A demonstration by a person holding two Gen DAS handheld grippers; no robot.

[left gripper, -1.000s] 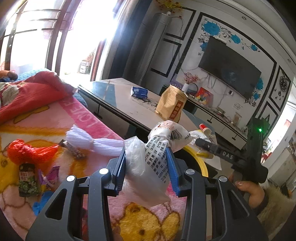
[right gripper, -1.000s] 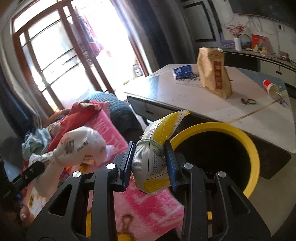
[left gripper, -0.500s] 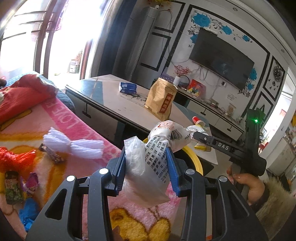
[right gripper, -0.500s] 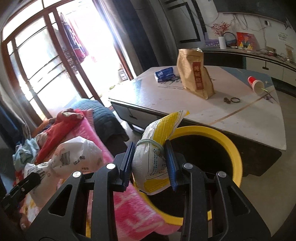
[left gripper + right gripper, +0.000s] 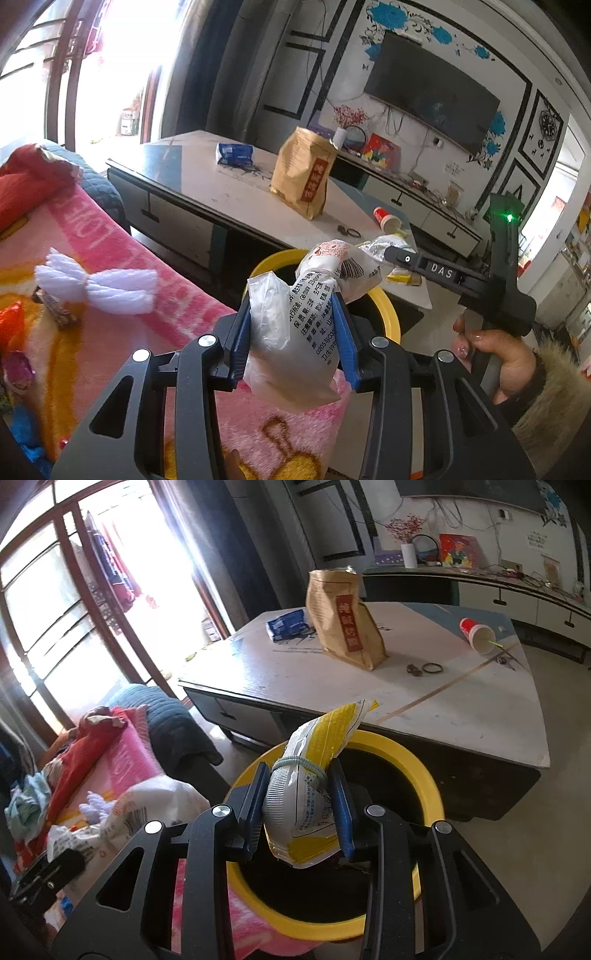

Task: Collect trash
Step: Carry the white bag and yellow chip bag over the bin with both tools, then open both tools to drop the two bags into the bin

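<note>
My left gripper is shut on a white printed plastic bag and holds it above the pink blanket, near the yellow-rimmed bin. My right gripper is shut on a yellow and white snack bag tied with a rubber band, held over the open mouth of the bin. The right gripper also shows in the left wrist view, and the left gripper's white bag shows in the right wrist view.
A pink blanket holds a white yarn bundle and small wrappers. The low table behind the bin carries a brown paper bag, a blue pack and a tipped red cup.
Both grippers moved toward the bin with their bags held. The right gripper's bag now hangs over the bin mouth. The left gripper is closer to the bin rim.
</note>
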